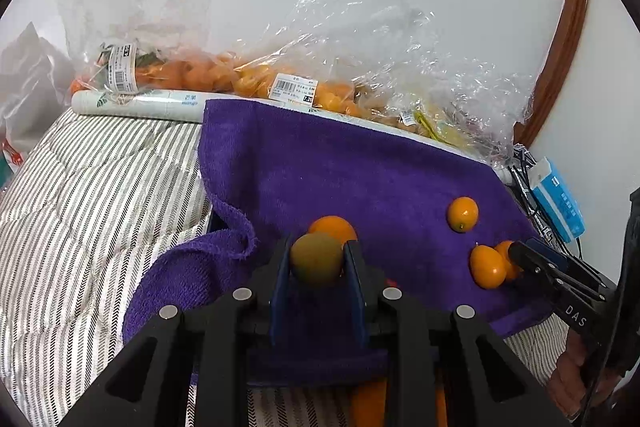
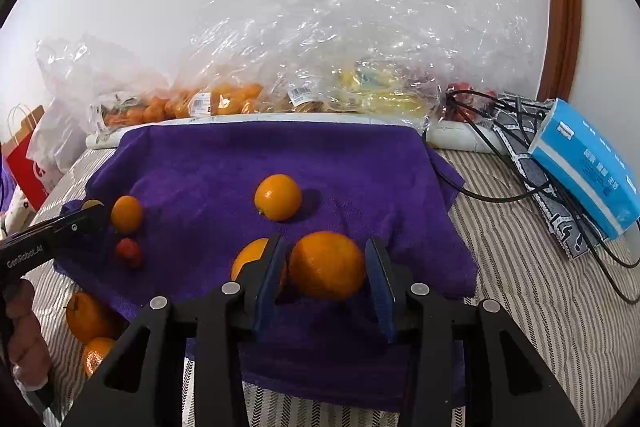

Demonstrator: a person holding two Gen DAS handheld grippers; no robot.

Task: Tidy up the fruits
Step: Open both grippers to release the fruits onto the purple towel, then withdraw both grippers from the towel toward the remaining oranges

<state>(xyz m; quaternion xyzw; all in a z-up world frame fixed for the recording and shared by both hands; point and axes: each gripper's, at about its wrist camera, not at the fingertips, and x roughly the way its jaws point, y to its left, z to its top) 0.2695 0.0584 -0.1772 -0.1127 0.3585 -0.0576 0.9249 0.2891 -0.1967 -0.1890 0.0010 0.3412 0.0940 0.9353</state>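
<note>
Lettering first: the left gripper (image 1: pixel 317 263) shows "GenRobot.AI" on its side in the right wrist view, and the right gripper (image 2: pixel 326 269) shows "DAS" in the left wrist view. The white box (image 1: pixel 160 103) at the back reads "mango" under two Chinese characters. A barcode sticker (image 1: pixel 293 87) on one bag carries a price tag reading "7.2" and more that is too small to read.

Left gripper is clamped on a greenish-brown round fruit (image 1: pixel 316 259), both pads touching it, held over the purple towel (image 1: pixel 320 167). An orange (image 1: pixel 334 227) sits just behind it. Right gripper stands spread around a large orange (image 2: pixel 327 265) on the towel's near edge, with a gap on its right side; contact on the left I cannot tell.

A kumquat (image 1: pixel 487 266) lies long axis nearly upright in the left wrist view, another kumquat (image 1: pixel 462 213) stands apart farther back. A small red fruit (image 2: pixel 129 253) rests near the left gripper's tip.

Clear plastic bags (image 2: pixel 224 103) along the wall hold orange fruit, and one holds something yellow. Everything sits on a striped bed cover (image 1: pixel 100 187); a blue tissue pack (image 2: pixel 588 167) lies to the right.
</note>
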